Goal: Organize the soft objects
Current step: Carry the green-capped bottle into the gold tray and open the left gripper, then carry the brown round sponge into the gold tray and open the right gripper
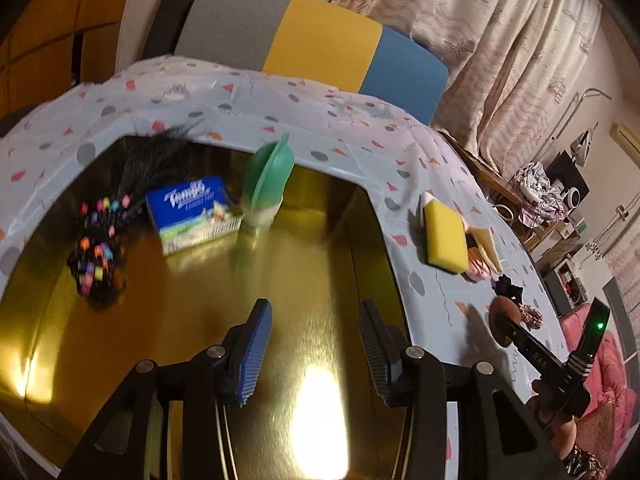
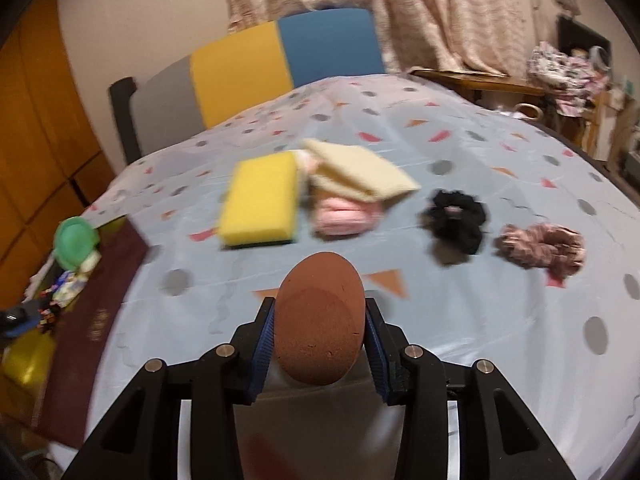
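Note:
My right gripper (image 2: 320, 332) is shut on a brown egg-shaped makeup sponge (image 2: 320, 320) and holds it above the patterned tablecloth (image 2: 500, 320). Beyond it lie a yellow sponge (image 2: 260, 204), a cream cloth (image 2: 360, 172) over a pink soft item (image 2: 344, 216), a black scrunchie (image 2: 456, 216) and a pink-brown scrunchie (image 2: 540, 248). My left gripper (image 1: 316, 344) is open and empty over a shiny gold tray (image 1: 312, 240). The tray holds a blue tissue pack (image 1: 192, 212), a green-topped item (image 1: 268, 180) and a black beaded hair piece (image 1: 96, 248). The right gripper with the sponge (image 1: 506, 320) shows in the left wrist view.
A chair back in grey, yellow and blue (image 2: 260, 72) stands behind the table. Curtains (image 2: 400, 12) hang at the back. A wooden cabinet (image 2: 36, 140) is at the left. Cluttered shelves (image 2: 568, 64) are at the right. The tray's dark rim (image 2: 96, 300) runs along the table's left side.

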